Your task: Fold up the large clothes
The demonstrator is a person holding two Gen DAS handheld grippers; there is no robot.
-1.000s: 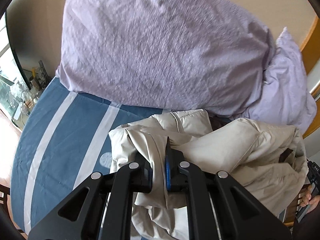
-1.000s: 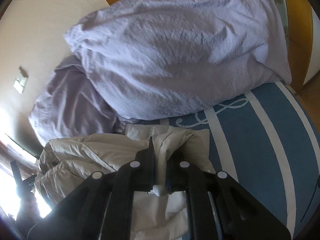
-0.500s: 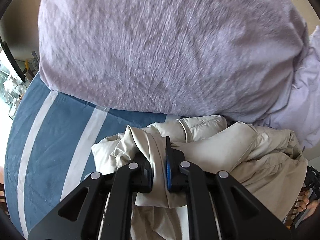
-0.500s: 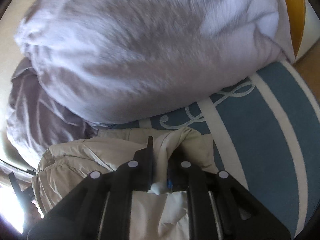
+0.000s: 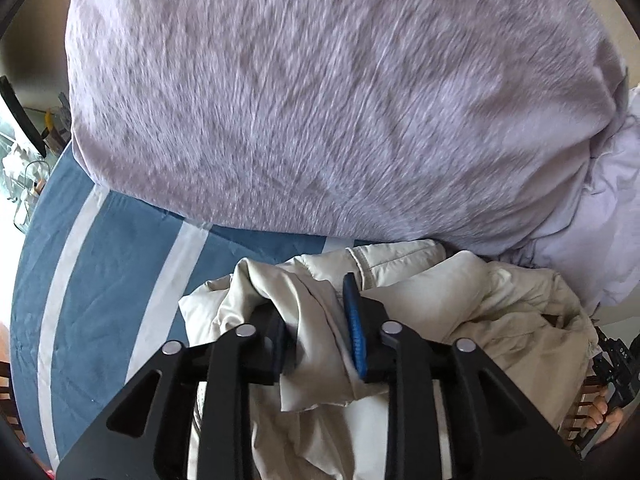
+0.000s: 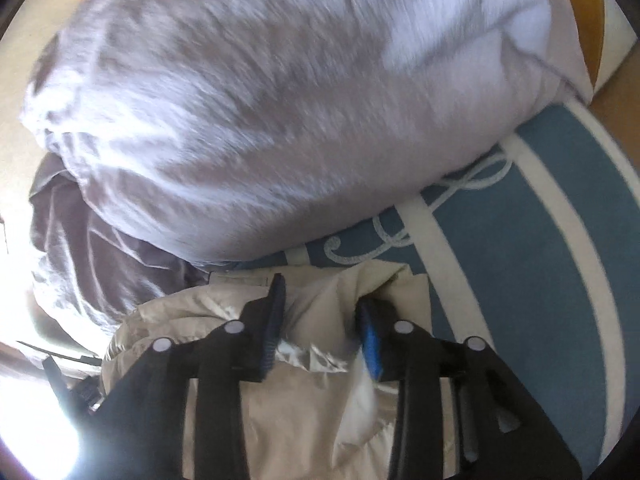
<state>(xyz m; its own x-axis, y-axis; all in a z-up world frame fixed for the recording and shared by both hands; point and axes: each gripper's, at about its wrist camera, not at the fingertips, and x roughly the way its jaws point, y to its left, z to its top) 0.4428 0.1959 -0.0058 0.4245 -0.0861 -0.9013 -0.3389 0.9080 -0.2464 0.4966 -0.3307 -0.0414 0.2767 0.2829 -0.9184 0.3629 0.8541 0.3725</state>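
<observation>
Item: jacket (image 5: 460, 304), beige, bunched on near part of bed (image 5: 100, 280), far edge touching duvet (image 5: 320, 100).
Left gripper (image 5: 320, 328), right gripper (image 6: 320, 320): your jaws opening, fabric slack between, unpinched.
Risk: puffy fold springs back; cloth snags pads as you withdraw.

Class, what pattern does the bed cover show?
Blue bed cover with white stripes and a white scroll motif, clearest in the right wrist view.
</observation>
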